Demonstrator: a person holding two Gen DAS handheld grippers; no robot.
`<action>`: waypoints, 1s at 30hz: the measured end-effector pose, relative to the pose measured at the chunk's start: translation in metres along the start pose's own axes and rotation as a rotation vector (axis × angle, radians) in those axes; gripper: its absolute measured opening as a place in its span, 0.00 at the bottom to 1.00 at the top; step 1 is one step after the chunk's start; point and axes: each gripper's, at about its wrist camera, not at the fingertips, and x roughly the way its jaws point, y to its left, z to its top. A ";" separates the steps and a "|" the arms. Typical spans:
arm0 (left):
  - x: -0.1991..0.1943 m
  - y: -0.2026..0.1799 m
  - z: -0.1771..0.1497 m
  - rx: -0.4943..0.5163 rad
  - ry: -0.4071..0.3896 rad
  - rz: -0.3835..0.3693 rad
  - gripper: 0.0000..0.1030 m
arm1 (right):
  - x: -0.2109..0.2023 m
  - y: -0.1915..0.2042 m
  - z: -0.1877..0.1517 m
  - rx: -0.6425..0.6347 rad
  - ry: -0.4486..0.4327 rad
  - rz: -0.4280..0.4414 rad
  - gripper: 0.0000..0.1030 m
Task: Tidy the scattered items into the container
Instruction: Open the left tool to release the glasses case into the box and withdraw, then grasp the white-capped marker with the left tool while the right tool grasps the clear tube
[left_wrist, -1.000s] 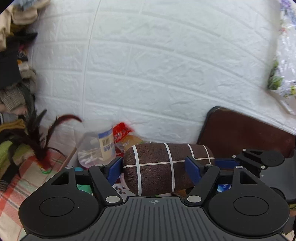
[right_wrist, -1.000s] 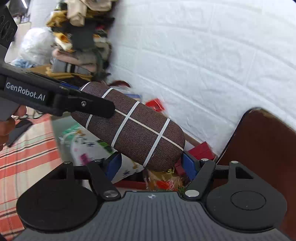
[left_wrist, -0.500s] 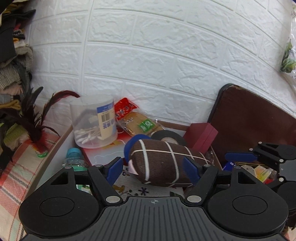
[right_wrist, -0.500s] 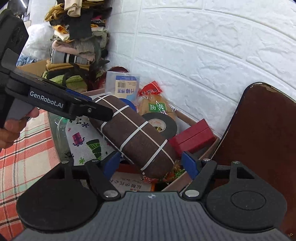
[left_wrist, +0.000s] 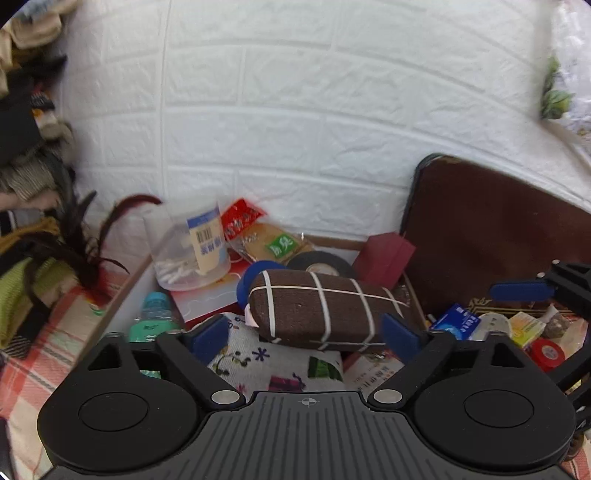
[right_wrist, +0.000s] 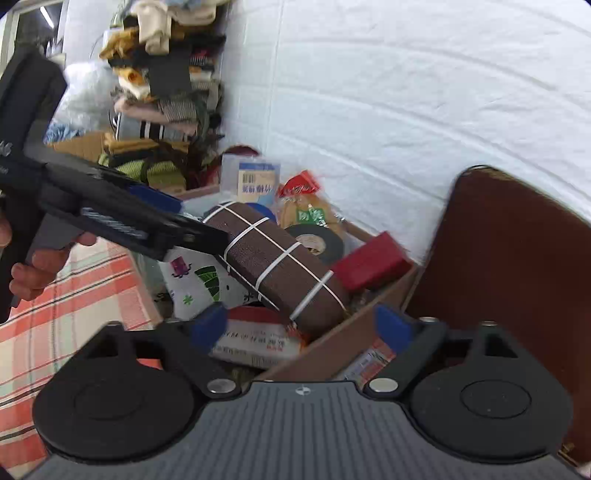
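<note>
The oblong brown woven case (left_wrist: 325, 314) with white grid lines lies inside the cardboard box (right_wrist: 343, 332), on patterned cloth. Left gripper (left_wrist: 306, 332) and right gripper (right_wrist: 301, 325) both gape, empty.

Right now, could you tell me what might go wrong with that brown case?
The brown case lies atop the clutter in the cardboard box, tilted over the patterned pouch; it could roll or slide. The left gripper, jaws open around it, could snag it on withdrawing.
</note>
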 end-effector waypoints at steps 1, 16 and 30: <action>-0.011 -0.008 -0.007 0.019 -0.017 -0.004 1.00 | -0.012 -0.002 -0.005 0.003 -0.004 0.001 0.96; -0.043 -0.153 -0.159 0.057 0.114 -0.249 1.00 | -0.138 -0.030 -0.191 0.296 0.084 -0.201 0.99; -0.024 -0.187 -0.159 0.115 0.155 -0.267 1.00 | -0.148 -0.035 -0.246 0.429 0.103 -0.323 0.99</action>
